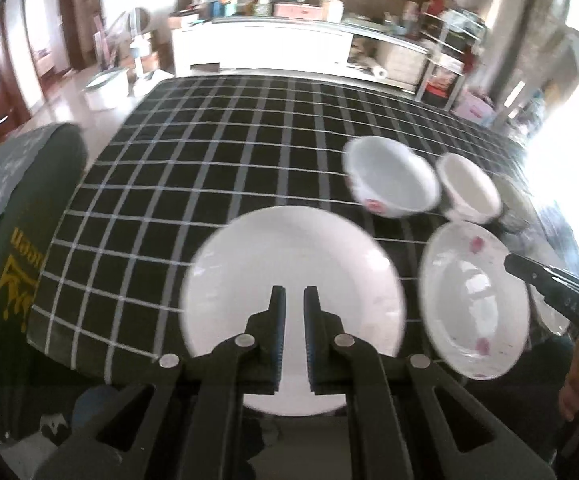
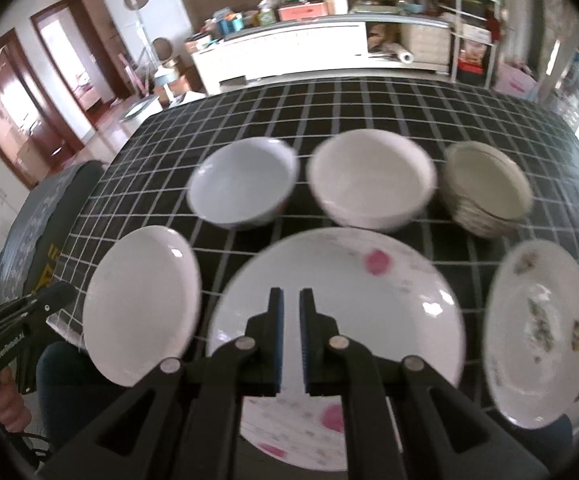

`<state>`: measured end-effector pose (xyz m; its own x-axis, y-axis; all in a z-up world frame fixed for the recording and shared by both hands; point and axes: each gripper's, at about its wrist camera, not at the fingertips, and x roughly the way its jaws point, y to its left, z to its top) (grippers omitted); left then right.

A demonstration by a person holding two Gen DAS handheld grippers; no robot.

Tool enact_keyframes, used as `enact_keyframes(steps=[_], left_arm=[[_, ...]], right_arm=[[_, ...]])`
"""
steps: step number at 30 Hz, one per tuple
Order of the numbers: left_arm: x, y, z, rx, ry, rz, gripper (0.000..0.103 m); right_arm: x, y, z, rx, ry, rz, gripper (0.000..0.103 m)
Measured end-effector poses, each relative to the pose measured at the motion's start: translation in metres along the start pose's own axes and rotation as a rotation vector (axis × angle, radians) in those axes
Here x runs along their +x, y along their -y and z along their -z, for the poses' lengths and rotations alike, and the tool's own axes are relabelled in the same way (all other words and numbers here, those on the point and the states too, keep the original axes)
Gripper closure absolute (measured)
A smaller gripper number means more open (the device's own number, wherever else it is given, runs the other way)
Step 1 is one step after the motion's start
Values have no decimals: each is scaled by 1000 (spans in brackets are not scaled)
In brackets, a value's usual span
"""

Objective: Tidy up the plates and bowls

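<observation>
Motion blur softens every rim, and my own tongs cut off the near edges of the plates. My left tongs [image 1: 294, 294] are closed on nothing above the plain white plate [image 1: 293, 280]; my right tongs [image 2: 291, 296] are closed too, empty, over the pink-flowered plate [image 2: 369, 304]. Right of it lies a green-sprigged plate [image 2: 541, 332]. Farther back three round glossy bowls [image 2: 245, 184] sit in a row on the black grid tablecloth [image 2: 369, 96].
</observation>
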<state>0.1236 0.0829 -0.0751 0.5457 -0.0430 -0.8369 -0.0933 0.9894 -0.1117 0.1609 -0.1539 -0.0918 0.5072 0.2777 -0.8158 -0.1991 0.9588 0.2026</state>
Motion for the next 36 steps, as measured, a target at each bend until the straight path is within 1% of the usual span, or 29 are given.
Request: enact_keyframes(steps=[4, 7, 10, 15, 24, 27, 29, 32, 34, 36], left_arm=[[8, 36, 0, 57, -20, 41, 95], [17, 59, 0, 85, -50, 93, 95], [26, 79, 1, 132, -73, 114, 95], [43, 100, 4, 176, -111, 142, 95], [74, 108, 4, 200, -175, 115, 95], [80, 106, 3, 192, -187, 106, 95], [83, 105, 3, 185, -194, 115, 95], [87, 107, 3, 193, -198, 112, 95], [91, 109, 3, 196, -203, 110, 95], [94, 111, 3, 197, -207, 111, 95]], right_arm=[[-8, 25, 9, 31, 7, 19, 93], [-10, 39, 15, 49, 7, 30, 93], [-13, 55, 20, 68, 11, 48, 93], [-11, 79, 26, 109, -1, 52, 93], [5, 94, 29, 140, -35, 36, 93], [8, 96, 28, 137, -37, 44, 93], [8, 97, 27, 137, -36, 41, 93], [10, 99, 25, 126, -34, 46, 93], [14, 100, 25, 124, -53, 57, 93], [16, 103, 27, 129, -61, 43, 93]])
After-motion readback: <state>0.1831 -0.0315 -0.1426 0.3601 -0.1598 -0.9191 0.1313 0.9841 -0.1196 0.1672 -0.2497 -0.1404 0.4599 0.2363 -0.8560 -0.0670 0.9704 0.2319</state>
